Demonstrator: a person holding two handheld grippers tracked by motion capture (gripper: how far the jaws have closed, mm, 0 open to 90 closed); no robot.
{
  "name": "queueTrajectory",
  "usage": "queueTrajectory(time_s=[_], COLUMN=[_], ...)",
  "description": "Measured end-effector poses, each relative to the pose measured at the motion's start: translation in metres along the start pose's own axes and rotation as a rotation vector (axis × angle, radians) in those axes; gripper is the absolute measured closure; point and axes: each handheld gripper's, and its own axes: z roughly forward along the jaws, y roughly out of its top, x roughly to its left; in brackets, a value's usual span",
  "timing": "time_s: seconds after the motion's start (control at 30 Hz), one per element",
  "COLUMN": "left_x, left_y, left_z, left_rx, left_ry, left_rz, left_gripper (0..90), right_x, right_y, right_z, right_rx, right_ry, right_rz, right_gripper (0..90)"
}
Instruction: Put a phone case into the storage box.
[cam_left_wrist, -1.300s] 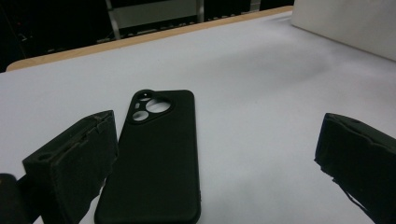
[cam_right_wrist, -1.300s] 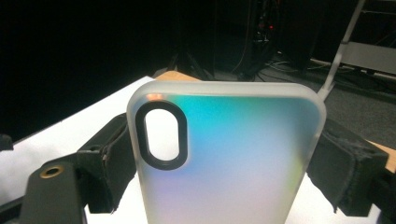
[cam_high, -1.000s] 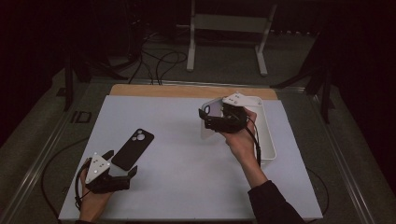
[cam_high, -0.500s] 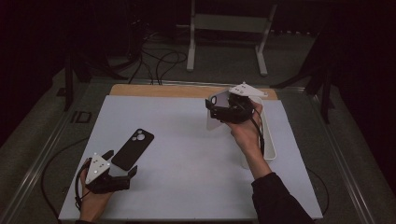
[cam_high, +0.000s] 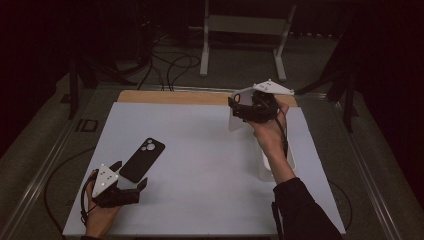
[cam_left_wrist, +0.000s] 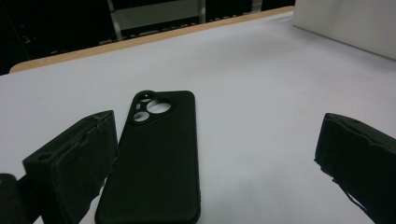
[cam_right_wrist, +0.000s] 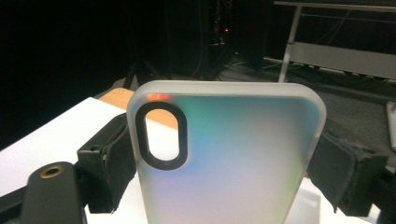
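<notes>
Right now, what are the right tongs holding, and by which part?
The right tongs grip a frosted phone case by its two long side edges, lifted above the table.

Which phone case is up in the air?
The frosted clear case, clamped in the right gripper above the table. The black case lies flat by the left gripper.

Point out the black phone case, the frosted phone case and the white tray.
black phone case (cam_left_wrist: 156, 158), left gripper view, middle of its back.
frosted phone case (cam_right_wrist: 233, 158), right gripper view, middle of its back panel.
white tray (cam_high: 266, 172), high view, its near end wall.
</notes>
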Motion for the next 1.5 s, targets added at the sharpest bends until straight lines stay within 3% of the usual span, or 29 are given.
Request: queueTrajectory(time_s=[0.33,0.67,1.5], left_x=[0.0,0.0,-0.001], left_y=[0.0,0.0,0.0], left_z=[0.0,0.0,0.0], left_rx=[0.0,0.0,0.001], left_ry=[0.007,0.005,0.0], left_rz=[-0.003,-0.002,0.001], left_gripper=[0.1,0.1,0.1], right_x=[-0.02,-0.041,-0.075], right_y=[0.007,0.005,0.002], right_z=[-0.003,0.001,0.01], right_rx=[-0.017,0.007,0.047], right_ry=[-0.055,-0.124,-0.239], right_rz=[0.026,0.036,0.049], right_gripper=[16.6,16.6,16.6])
